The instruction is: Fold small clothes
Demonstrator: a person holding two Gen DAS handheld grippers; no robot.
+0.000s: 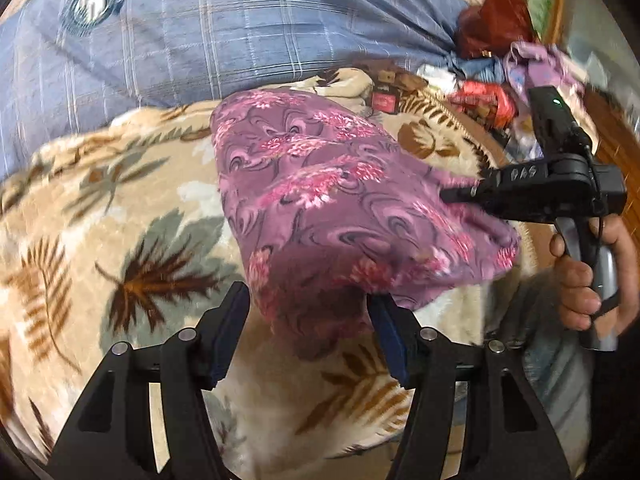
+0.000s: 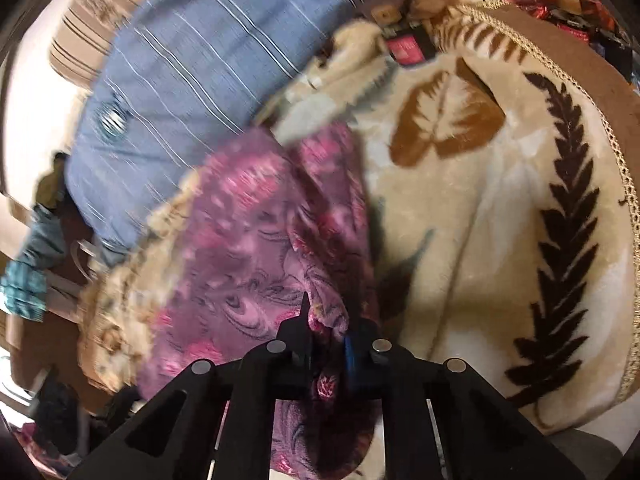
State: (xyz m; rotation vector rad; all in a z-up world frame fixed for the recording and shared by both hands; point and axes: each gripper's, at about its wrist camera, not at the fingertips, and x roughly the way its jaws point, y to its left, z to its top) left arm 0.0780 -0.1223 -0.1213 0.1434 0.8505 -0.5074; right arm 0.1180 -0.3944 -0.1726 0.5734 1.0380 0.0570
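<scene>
A purple garment with pink flowers point(image 1: 320, 184) lies bunched on a beige leaf-print blanket point(image 1: 120, 220). My left gripper point(image 1: 309, 322) is open, and the garment's near end sags between its fingers without being pinched. My right gripper point(image 1: 444, 196), held by a hand point(image 1: 588, 276), comes in from the right onto the garment's right edge. In the right wrist view the right gripper point(image 2: 326, 330) is shut on a gathered fold of the purple garment point(image 2: 248, 248), which runs away from the jaws over the blanket point(image 2: 460, 220).
A blue checked cover point(image 1: 200, 40) point(image 2: 192, 60) lies behind the garment. A small red box point(image 1: 385, 101) point(image 2: 406, 50) sits at the blanket's far edge. A heap of red and lilac cloth point(image 1: 520, 60) is at the far right. The blanket's brown border point(image 2: 580, 60) curves round.
</scene>
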